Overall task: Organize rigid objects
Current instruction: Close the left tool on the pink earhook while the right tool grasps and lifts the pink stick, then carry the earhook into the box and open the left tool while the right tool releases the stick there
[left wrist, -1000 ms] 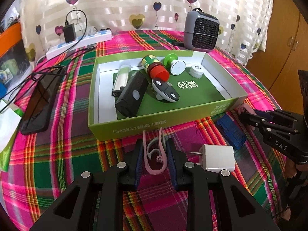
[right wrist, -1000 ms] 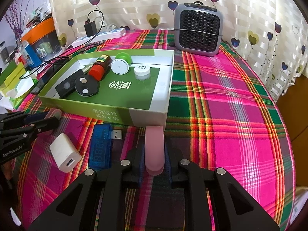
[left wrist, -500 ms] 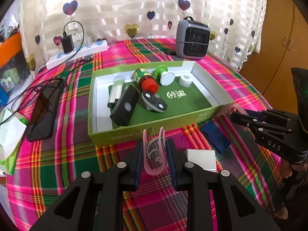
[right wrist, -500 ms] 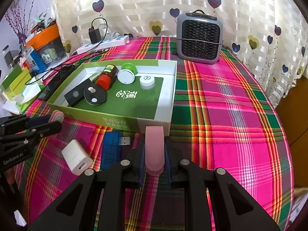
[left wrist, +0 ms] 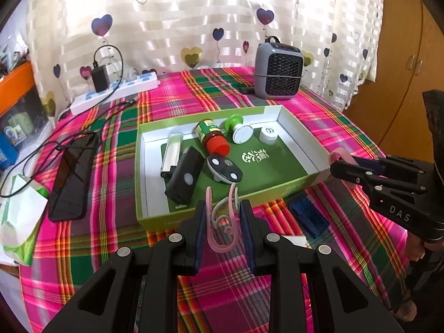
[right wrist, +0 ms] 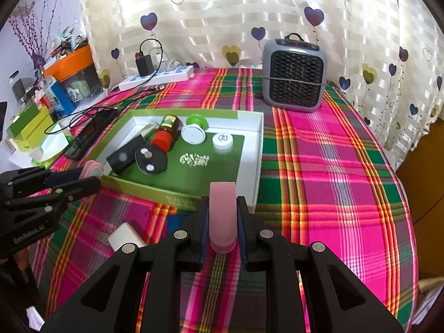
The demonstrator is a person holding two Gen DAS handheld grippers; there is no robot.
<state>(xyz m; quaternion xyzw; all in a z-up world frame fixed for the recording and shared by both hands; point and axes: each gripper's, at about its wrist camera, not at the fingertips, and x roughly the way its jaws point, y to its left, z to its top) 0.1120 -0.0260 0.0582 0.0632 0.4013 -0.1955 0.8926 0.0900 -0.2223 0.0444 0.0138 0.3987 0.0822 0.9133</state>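
The pink clip is held between the closed fingers of the left tongs, and the pink bar is clamped in the right tongs. Both have been lifted off the cloth over the last second, so the table is seen from higher up; carrying into the box is judged the step in hand. The box lies just ahead of both tongs, its near wall to be cleared. Inside it are a bottle, a black case and caps. Below the tongs a white charger and a blue stick are left on the cloth.
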